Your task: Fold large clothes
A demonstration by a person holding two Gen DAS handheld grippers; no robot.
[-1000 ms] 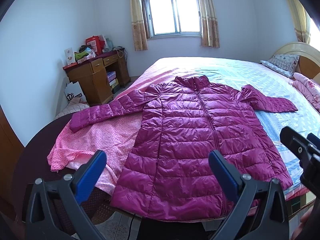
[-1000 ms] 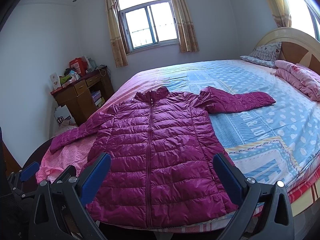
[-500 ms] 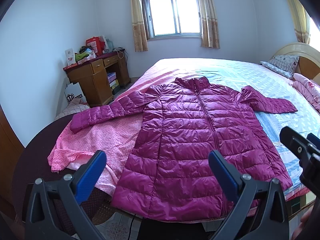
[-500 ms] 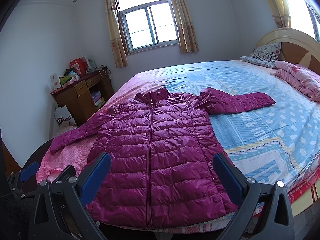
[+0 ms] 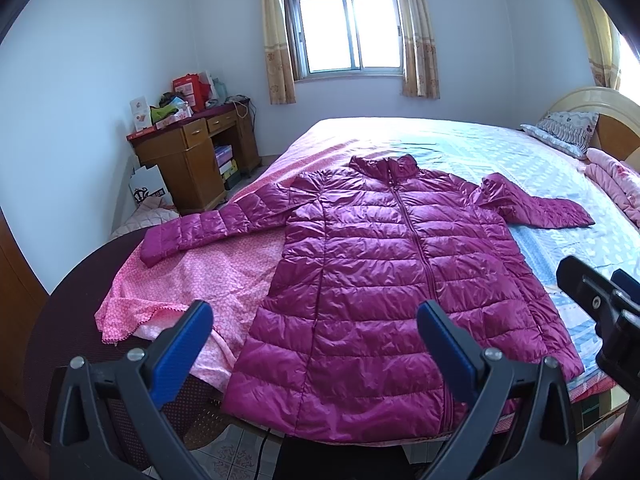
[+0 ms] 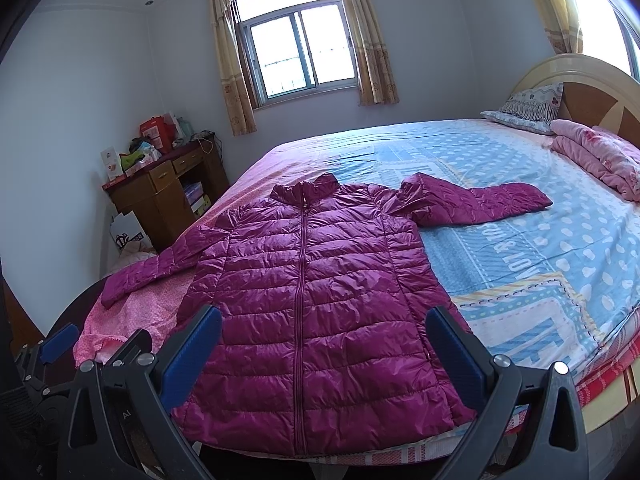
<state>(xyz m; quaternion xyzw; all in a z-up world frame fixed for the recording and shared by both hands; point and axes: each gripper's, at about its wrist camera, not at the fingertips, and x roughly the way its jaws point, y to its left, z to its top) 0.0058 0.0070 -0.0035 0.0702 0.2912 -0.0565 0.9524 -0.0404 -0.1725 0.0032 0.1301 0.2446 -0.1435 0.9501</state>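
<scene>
Risk ahead: the slippery magenta quilted puffer jacket lies flat on the bed, hem overhanging. My left gripper and right gripper gape wide, empty; a shallow pinch could slide off.

One magenta quilted jacket with two sleeves, one bed, one patterned pillow, one folded pink blanket, one wooden desk, one window, two curtains, and two grippers: left gripper, right gripper.
</scene>
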